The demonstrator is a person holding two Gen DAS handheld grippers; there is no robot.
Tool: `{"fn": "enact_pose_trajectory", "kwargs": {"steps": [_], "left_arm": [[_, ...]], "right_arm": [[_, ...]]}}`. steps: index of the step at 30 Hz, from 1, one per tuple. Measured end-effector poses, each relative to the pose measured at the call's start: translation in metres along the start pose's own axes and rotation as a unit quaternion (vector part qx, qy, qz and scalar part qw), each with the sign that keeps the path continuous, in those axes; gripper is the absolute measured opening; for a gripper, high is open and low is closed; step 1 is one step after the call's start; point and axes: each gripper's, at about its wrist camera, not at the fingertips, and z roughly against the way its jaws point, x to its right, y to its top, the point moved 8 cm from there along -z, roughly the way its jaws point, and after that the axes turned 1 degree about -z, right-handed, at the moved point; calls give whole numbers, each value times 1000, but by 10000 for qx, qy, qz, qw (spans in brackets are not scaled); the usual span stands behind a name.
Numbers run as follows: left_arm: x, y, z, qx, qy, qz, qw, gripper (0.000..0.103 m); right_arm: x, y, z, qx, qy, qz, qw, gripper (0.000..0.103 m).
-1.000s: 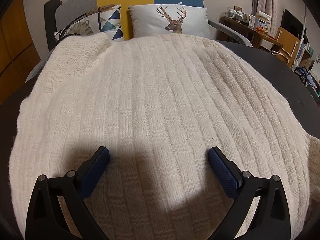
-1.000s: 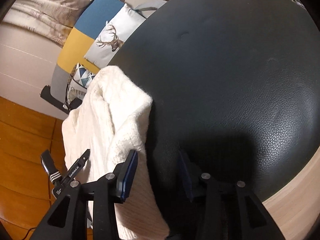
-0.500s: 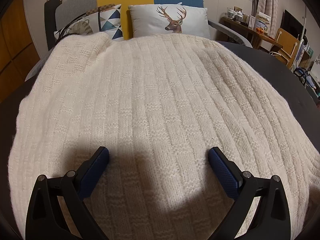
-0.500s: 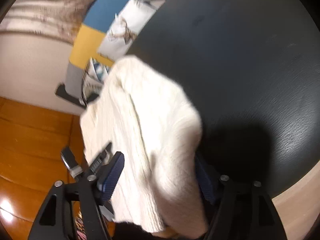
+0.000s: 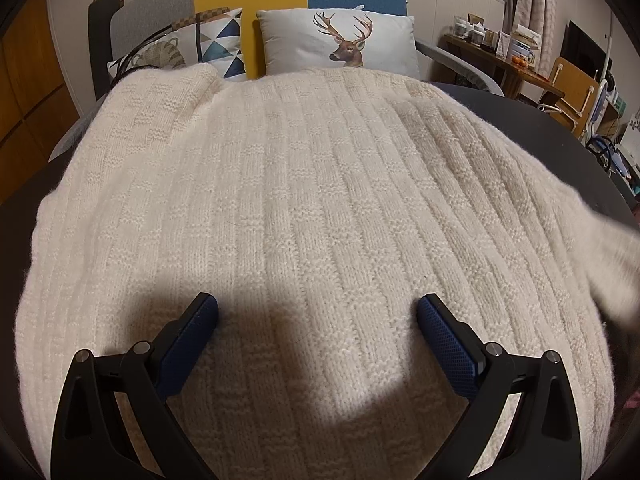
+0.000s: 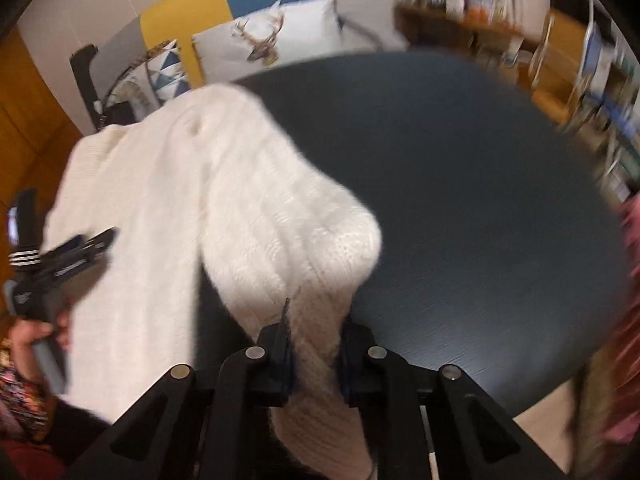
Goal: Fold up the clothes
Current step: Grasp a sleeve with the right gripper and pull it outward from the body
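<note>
Cream knit sweater (image 5: 304,216) lies spread on our dark round tabletop (image 6: 480,208), in front of the deer cushion (image 5: 340,44). Our left gripper (image 5: 318,320) hovers over the sweater's near part, jaws wide apart with nothing between them. Our right gripper (image 6: 314,346) is closing its jaws on a bunched fold at the sweater's right edge, pads pressing the knit.

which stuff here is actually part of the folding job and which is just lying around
Part of the job: cream knit sweater; right tongs, closing on its edge; left tongs, open over it; black table.

Lying about: deer pillow; triangle-pattern pillow; cluttered side table.
</note>
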Motion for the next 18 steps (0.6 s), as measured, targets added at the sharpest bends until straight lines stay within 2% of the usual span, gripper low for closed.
{"fn": "enact_pose_trajectory", "kwargs": {"steps": [3,5,6,7,10,12,14,15,16,18], "left_arm": [[-1,0,0,-5,-1,-15,10000,102],[-1,1,0,-7,0,-21,10000,102],[-1,1,0,-9,-2,-21,10000,102],[-1,1,0,-10,-3,-21,10000,102],[-1,1,0,-11,-17,-25,10000,102],[-1,0,0,-12,-36,-26,10000,102],[-1,0,0,-17,-46,-29,10000,103],[-1,0,-1,-24,-30,-46,10000,103],[0,0,-1,-26,-18,-61,10000,103],[0,0,-1,-33,-12,-73,10000,103]], "right_arm": [[28,24,14,341,-744,390,9959,16],[39,39,15,456,-1082,498,9918,17],[46,47,11,469,-1243,513,9898,20],[57,52,2,374,-1380,502,9885,29],[102,56,-21,23,-1961,306,9801,30],[136,62,-7,310,-2574,-225,9656,30],[158,64,25,989,-2555,-1139,9550,31],[159,63,34,1225,-2300,-1406,9552,31],[158,62,40,1424,-1977,-1607,9565,31],[139,56,32,1328,-1520,-1331,9703,31]]}}
